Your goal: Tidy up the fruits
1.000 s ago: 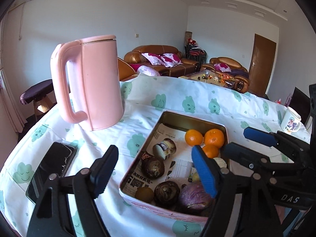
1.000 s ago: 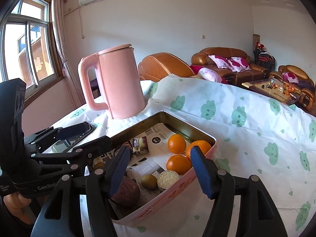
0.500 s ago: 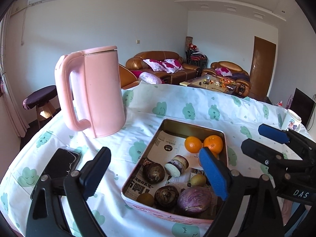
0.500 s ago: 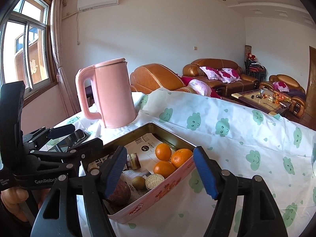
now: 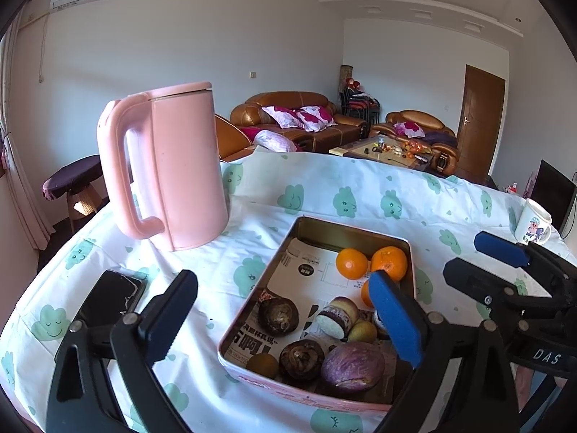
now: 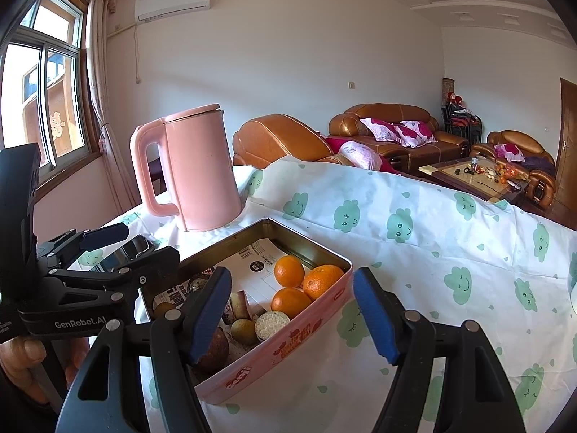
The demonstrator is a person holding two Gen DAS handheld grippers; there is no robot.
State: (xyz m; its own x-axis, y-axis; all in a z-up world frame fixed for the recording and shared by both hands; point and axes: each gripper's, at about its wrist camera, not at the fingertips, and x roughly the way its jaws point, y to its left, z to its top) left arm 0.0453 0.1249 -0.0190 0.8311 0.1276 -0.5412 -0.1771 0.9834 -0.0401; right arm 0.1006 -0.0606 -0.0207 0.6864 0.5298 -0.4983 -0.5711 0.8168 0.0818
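A pink metal tin (image 5: pixel 310 395) (image 6: pixel 288 346) lined with newspaper sits on the table. It holds three oranges (image 5: pixel 351 263) (image 6: pixel 288 270), dark brown round fruits (image 5: pixel 278 315), a purple round one (image 5: pixel 352 366), a small yellow-green fruit (image 6: pixel 242 330) and cut pieces. My left gripper (image 5: pixel 285 321) is open and empty, raised in front of the tin's near left corner. My right gripper (image 6: pixel 292 310) is open and empty, raised over the tin's near right side. The right gripper shows at the right in the left wrist view (image 5: pixel 501 267).
A tall pink kettle (image 5: pixel 169 173) (image 6: pixel 196 166) stands behind the tin on the left. A black phone (image 5: pixel 108 297) lies at the left edge. A white mug (image 5: pixel 533 222) stands at far right. The tablecloth (image 6: pixel 432 238) has green cloud prints. Sofas lie beyond.
Both grippers have pulled back and risen from the tin, which now sits further ahead in both views. Both stayed open and empty. The fruits have not moved.
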